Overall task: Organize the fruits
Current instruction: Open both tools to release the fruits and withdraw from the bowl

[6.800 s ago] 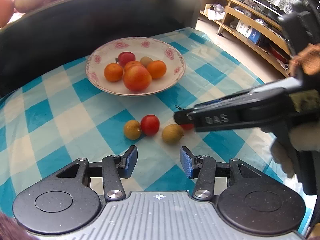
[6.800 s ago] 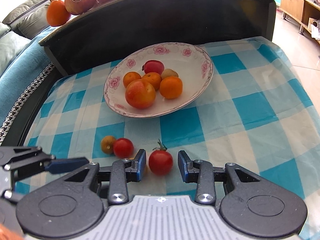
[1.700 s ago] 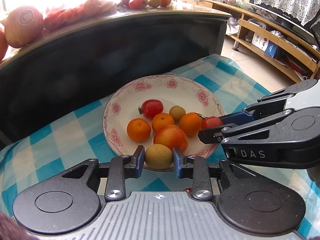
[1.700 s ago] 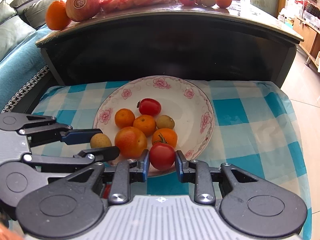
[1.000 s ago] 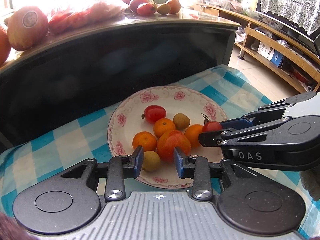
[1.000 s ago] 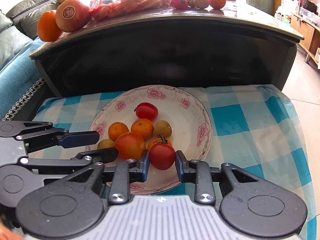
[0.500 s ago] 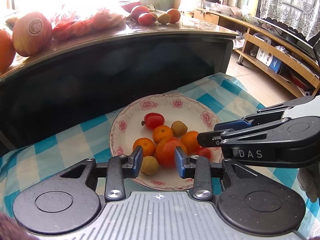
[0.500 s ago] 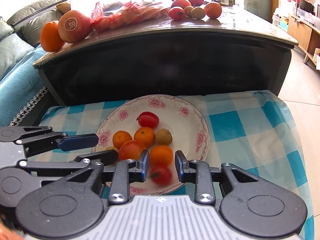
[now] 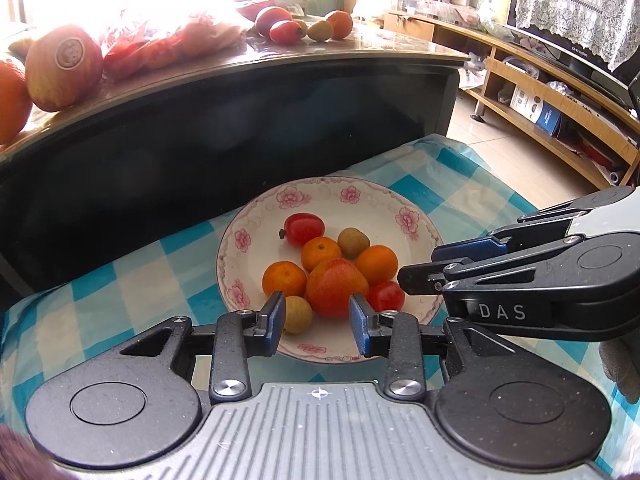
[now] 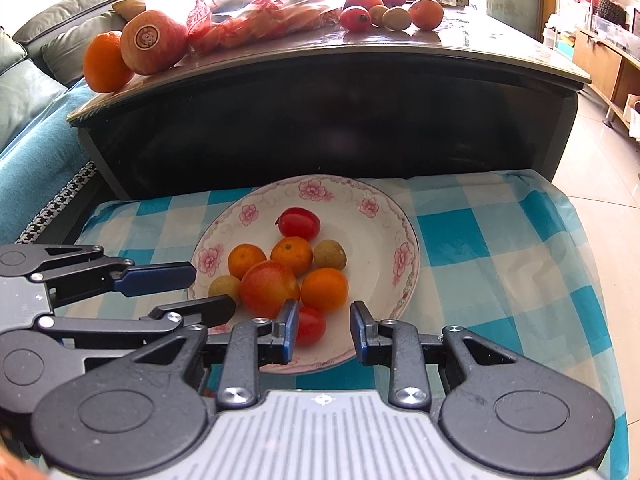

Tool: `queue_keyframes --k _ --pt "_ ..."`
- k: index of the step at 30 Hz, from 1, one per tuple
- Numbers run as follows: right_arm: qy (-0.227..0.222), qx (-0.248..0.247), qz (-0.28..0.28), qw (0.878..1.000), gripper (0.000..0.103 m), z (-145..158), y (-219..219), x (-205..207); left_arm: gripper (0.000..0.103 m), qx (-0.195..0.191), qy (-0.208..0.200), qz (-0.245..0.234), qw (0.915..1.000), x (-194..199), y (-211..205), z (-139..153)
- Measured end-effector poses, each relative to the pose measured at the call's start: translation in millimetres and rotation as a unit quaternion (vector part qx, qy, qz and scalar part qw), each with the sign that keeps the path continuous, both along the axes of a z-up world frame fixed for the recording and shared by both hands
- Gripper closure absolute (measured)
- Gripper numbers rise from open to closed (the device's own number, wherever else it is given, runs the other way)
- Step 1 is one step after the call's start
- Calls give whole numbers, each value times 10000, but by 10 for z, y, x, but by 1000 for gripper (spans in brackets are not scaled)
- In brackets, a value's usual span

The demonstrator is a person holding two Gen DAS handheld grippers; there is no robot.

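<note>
A white plate with pink flowers sits on the blue checked cloth and holds several fruits. A small tan fruit lies at the plate's near-left edge, beside a large red-orange fruit. A red tomato rests at the near edge of the plate. My left gripper is open above the near rim, holding nothing. My right gripper is also open, with the tomato lying below its left finger. Each gripper shows side-on in the other's view.
A dark cabinet rises right behind the plate; its top carries more fruit and a red bag. A teal sofa is at the left. Wooden shelves line the right wall.
Both grippers opened: the tan fruit and then the tomato dropped onto the plate's near edge. Both grippers have since drawn back and up a little from the plate.
</note>
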State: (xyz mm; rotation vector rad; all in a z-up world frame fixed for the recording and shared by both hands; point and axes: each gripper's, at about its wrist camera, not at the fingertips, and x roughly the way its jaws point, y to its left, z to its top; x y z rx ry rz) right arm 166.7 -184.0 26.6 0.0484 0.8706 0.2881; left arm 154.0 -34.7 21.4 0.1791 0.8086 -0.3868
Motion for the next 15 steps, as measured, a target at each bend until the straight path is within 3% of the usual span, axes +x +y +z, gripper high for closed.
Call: queue_keyframes --k 15 --pt "0 -122 -57 9999 71 38 38 -187 60 106 -36 -76 9999 -160 -15 20"
